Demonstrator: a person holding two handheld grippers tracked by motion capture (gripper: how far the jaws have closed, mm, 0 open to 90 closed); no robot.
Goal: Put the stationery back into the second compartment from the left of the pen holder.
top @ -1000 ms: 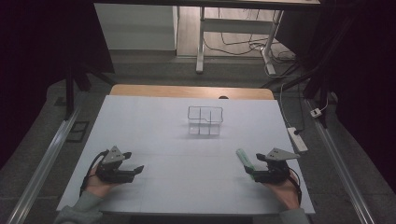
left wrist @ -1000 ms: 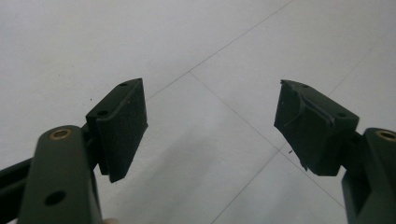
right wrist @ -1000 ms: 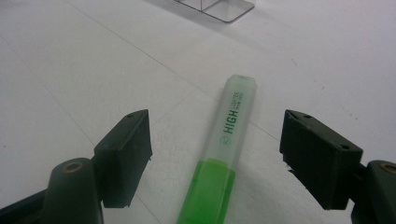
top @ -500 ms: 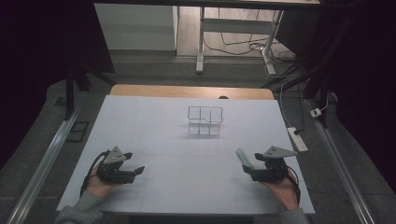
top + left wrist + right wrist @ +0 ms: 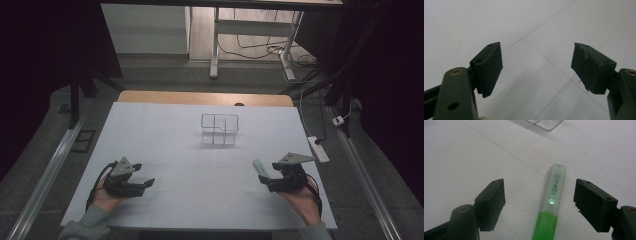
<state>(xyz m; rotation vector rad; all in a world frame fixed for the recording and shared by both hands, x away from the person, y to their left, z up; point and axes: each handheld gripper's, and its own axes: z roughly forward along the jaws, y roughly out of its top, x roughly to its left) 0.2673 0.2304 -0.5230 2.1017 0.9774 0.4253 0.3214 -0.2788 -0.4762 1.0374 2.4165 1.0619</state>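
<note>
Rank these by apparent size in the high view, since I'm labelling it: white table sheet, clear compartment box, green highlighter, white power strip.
1. White table sheet.
2. Clear compartment box.
3. White power strip.
4. Green highlighter, though the right gripper may hide part, so these last two are unsure.

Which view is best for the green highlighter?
The right gripper view: the highlighter lies flat on the table between the open right gripper jaws, untouched, with its pale cap, green body and printed lettering clear. The high view shows it as a small pale stick just ahead of that gripper. The left gripper view adds nothing on it.
</note>
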